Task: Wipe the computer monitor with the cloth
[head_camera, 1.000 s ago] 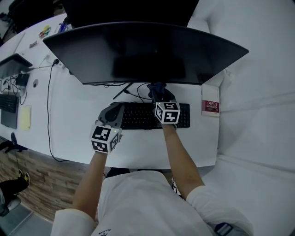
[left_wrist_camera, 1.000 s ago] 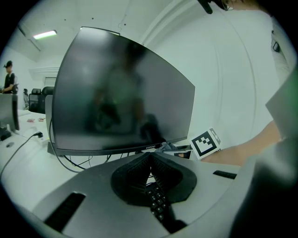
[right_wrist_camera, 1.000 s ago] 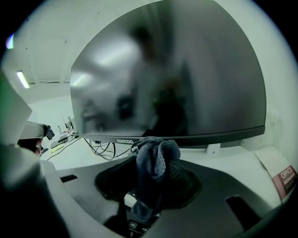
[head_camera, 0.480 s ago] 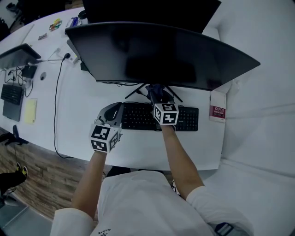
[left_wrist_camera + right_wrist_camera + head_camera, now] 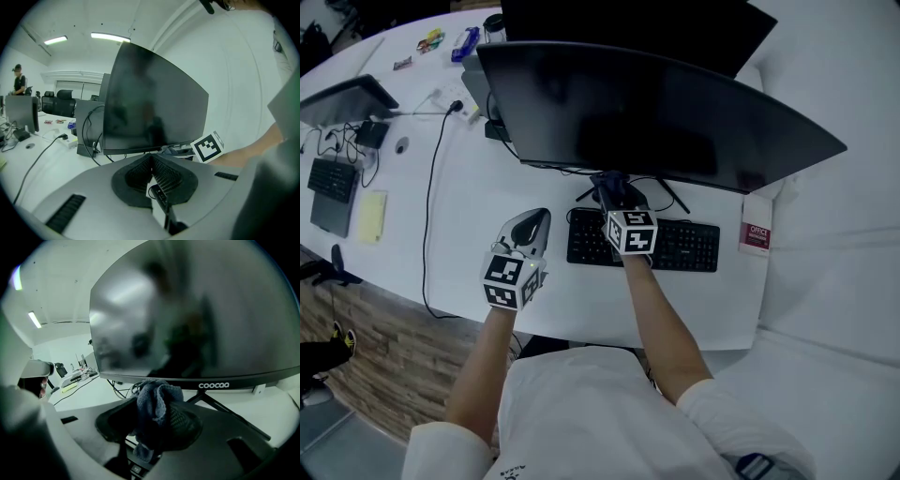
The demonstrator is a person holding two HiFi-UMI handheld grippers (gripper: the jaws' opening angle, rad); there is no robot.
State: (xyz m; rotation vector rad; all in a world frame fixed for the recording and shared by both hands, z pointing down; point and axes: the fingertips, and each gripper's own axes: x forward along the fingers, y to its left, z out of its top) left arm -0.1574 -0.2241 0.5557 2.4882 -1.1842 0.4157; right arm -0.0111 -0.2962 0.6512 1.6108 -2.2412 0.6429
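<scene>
A wide curved black monitor (image 5: 675, 117) stands on the white desk (image 5: 478, 225), its dark screen (image 5: 197, 310) filling the right gripper view. My right gripper (image 5: 614, 192) is shut on a bunched dark blue-grey cloth (image 5: 157, 401), held over the keyboard (image 5: 675, 246) just below the monitor's lower edge. The cloth (image 5: 614, 186) shows dark at the jaw tips in the head view. My left gripper (image 5: 530, 225) hovers over the desk left of the keyboard, shut with nothing between its jaws (image 5: 151, 161), facing the monitor (image 5: 150, 103).
Cables (image 5: 441, 178) run across the desk from a power strip (image 5: 455, 98) behind the monitor. A second keyboard (image 5: 333, 178), a yellow notepad (image 5: 371, 216) and another screen (image 5: 347, 98) sit at the far left. A red-and-white box (image 5: 758, 236) lies right of the keyboard.
The head view has shifted, so the monitor and desk appear further right. Both grippers keep nearly the same place below the monitor, the right still holding the cloth.
</scene>
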